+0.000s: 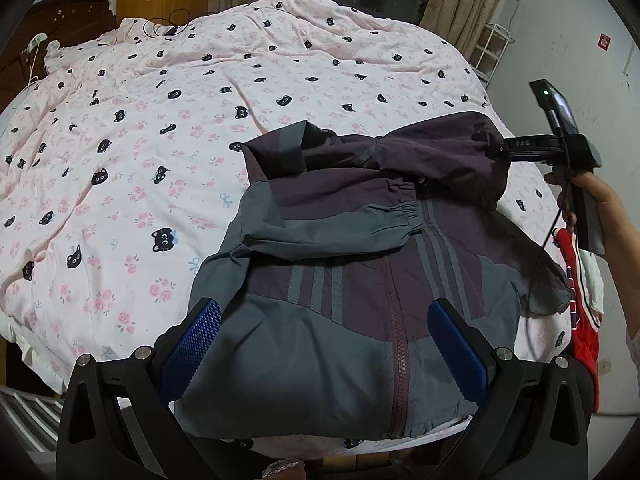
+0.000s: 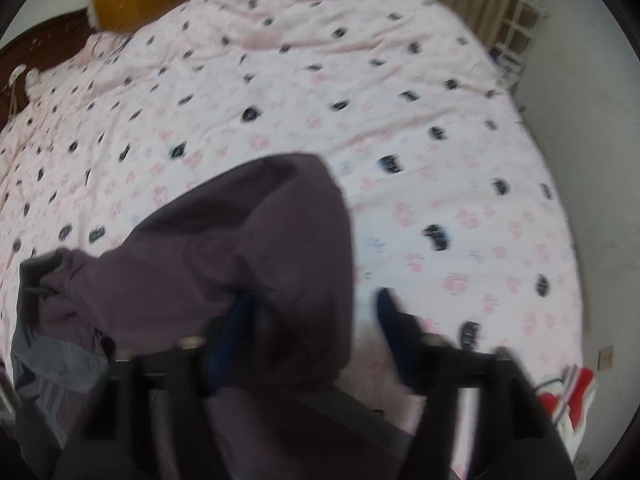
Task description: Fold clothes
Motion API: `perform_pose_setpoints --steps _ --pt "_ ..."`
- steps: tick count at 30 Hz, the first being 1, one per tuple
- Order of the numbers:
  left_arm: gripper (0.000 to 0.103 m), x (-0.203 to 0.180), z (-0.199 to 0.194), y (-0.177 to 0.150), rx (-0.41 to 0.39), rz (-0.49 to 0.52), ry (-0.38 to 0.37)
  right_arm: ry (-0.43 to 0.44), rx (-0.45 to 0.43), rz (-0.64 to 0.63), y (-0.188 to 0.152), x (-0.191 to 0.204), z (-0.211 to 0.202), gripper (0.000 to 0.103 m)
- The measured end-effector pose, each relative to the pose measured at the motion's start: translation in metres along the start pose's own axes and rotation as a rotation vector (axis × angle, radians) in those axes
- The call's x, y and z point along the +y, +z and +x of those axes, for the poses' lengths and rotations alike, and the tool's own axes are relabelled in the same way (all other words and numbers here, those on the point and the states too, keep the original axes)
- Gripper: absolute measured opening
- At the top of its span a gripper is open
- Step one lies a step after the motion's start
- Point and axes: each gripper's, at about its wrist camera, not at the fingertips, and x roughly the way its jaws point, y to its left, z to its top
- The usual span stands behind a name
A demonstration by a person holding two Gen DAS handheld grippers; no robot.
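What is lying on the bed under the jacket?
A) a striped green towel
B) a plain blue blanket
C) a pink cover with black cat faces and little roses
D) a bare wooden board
C: the jacket lies on a pale pink cover printed with black cat faces and pink roses.

The jacket lies on the bed at its near edge, one sleeve folded across its chest. A second garment lies right of it. The headboard stands far left.
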Motion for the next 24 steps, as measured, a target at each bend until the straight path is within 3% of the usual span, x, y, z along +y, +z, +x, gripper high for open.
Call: perform_pose_setpoints --steps 1,2,7,13,17,24 --pt "0.102 0.0 0.003 0.001 0.002 -0.001 0.001 0.016 0.018 -0.019 0.001 0.003 0.006 0.022" --pt "0.102 0.0 0.006 0.004 0.002 -0.001 0.002 0.029 0.037 -0.042 0.003 0.008 0.01 0.004" --pt "0.102 -0.007 0.022 0.025 -0.029 0.041 0.011 0.065 -0.01 -0.103 0.027 0.044 -0.013 0.004" --pt "0.102 -0.016 0.047 0.05 -0.058 0.135 0.029 0.119 -0.048 -0.109 0.086 0.078 -0.041 0.004" --pt "0.102 -0.007 0.061 0.045 -0.064 0.152 0.014 0.111 -0.046 -0.099 0.132 0.107 -0.03 0.004" --pt "0.102 0.007 0.073 0.048 -0.052 0.116 -0.008 0.047 0.023 -0.041 0.203 0.136 0.03 0.004"
